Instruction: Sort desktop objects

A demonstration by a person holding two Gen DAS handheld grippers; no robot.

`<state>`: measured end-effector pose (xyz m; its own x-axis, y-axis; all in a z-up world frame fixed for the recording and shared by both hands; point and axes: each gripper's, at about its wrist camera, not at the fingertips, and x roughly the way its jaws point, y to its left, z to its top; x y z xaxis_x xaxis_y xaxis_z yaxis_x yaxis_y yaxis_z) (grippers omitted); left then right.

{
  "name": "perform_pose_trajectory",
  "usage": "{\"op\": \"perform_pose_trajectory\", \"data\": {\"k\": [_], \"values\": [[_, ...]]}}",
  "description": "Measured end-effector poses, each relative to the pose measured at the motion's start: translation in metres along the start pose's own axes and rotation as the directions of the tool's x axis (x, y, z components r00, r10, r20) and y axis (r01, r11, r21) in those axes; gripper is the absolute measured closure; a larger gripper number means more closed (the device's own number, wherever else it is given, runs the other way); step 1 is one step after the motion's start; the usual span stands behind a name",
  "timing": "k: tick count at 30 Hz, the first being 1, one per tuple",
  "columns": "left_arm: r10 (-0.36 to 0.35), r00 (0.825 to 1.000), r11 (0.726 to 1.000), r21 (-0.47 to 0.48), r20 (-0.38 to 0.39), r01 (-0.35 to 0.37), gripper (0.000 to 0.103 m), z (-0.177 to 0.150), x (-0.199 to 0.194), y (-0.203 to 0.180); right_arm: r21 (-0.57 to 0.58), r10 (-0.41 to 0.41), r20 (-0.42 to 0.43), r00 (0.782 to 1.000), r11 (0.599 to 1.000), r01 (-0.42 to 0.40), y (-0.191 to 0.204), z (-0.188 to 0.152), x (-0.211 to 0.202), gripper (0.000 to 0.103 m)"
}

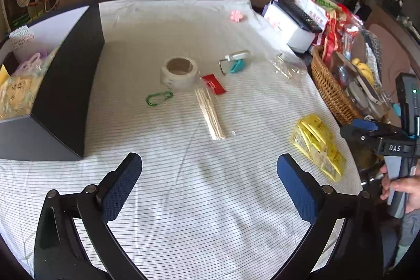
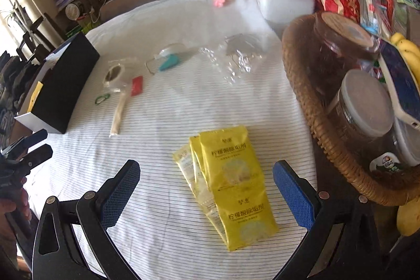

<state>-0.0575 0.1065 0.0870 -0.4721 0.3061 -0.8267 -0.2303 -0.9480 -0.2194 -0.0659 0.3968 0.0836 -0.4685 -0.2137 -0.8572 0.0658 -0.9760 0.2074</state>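
On the striped cloth lie a tape roll (image 1: 179, 72), a green carabiner (image 1: 158, 98), a red packet (image 1: 214, 84), a bundle of wooden sticks (image 1: 210, 113), a teal and white clip (image 1: 235, 62) and yellow sachets (image 1: 317, 146). My left gripper (image 1: 209, 186) is open above bare cloth at the near edge, holding nothing. My right gripper (image 2: 206, 190) is open, and the yellow sachets (image 2: 231, 183) lie between its fingers below them. The black box (image 1: 65, 85) at the left holds several items.
A wicker basket (image 2: 309, 101) with jars and bananas stands at the table's right edge. A white box (image 1: 291, 28) with a remote sits at the back right beside red snack bags. Crumpled clear plastic (image 2: 236, 57) and a pink flower (image 1: 236, 15) lie farther back. A sofa is behind.
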Motion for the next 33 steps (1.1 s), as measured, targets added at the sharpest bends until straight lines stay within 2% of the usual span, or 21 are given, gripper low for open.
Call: {"op": "perform_pose_trajectory", "data": {"k": [6, 11, 15, 17, 18, 19, 24, 27, 29, 30, 33], "values": [[-0.014, 0.998, 1.0, 0.009, -0.058, 0.014, 0.0, -0.022, 0.028, -0.021, 0.014, -0.014, 0.033, 0.999, 1.0, 0.013, -0.017, -0.012, 0.026, 0.0], [-0.012, 0.997, 0.999, 0.036, -0.075, 0.015, 0.0, -0.041, 0.038, -0.035, 0.002, -0.016, -0.01, 1.0, 1.0, 0.016, -0.027, -0.011, 0.046, 0.001], [-0.037, 0.995, 0.999, 0.024, -0.096, 0.039, 0.0, -0.054, 0.043, -0.042, -0.022, -0.004, -0.028, 1.0, 1.0, 0.003, -0.022, -0.011, 0.053, 0.01], [-0.04, 0.994, 0.999, 0.025, -0.101, 0.043, 0.0, -0.057, 0.044, -0.046, -0.049, -0.015, -0.018, 1.0, 0.999, 0.014, -0.016, -0.012, 0.052, 0.022], [-0.042, 0.994, 0.999, 0.022, -0.104, 0.045, 0.0, -0.058, 0.045, -0.047, -0.068, -0.037, -0.013, 0.999, 0.997, 0.036, -0.013, -0.012, 0.052, 0.036], [-0.046, 0.993, 0.999, 0.019, -0.107, 0.048, 0.0, -0.059, 0.045, -0.047, -0.083, -0.051, -0.012, 0.999, 0.995, 0.05, -0.011, -0.012, 0.053, 0.039], [-0.071, 0.991, 0.997, 0.002, -0.115, 0.072, 0.0, -0.063, 0.042, -0.049, -0.068, -0.013, -0.003, 1.0, 0.998, 0.013, -0.009, -0.013, 0.05, 0.042], [-0.13, 0.986, 0.991, -0.05, -0.106, 0.125, 0.0, -0.061, 0.038, -0.044, -0.037, 0.078, 0.035, 0.996, 0.996, -0.077, -0.004, -0.011, 0.036, 0.042], [-0.211, 0.974, 0.973, -0.114, -0.088, 0.2, 0.0, -0.059, 0.035, -0.037, -0.034, 0.149, 0.069, 0.986, 0.989, -0.147, 0.003, -0.01, 0.024, 0.042], [-0.263, 0.962, 0.957, -0.149, -0.074, 0.251, 0.0, -0.058, 0.033, -0.034, -0.025, 0.196, 0.084, 0.977, 0.981, -0.194, 0.006, -0.01, 0.019, 0.042], [-0.425, 0.905, 0.878, -0.244, -0.002, 0.412, 0.0, -0.055, 0.025, -0.021, -0.023, 0.336, 0.147, 0.93, 0.941, -0.337, 0.017, -0.007, 0.001, 0.042]]}}
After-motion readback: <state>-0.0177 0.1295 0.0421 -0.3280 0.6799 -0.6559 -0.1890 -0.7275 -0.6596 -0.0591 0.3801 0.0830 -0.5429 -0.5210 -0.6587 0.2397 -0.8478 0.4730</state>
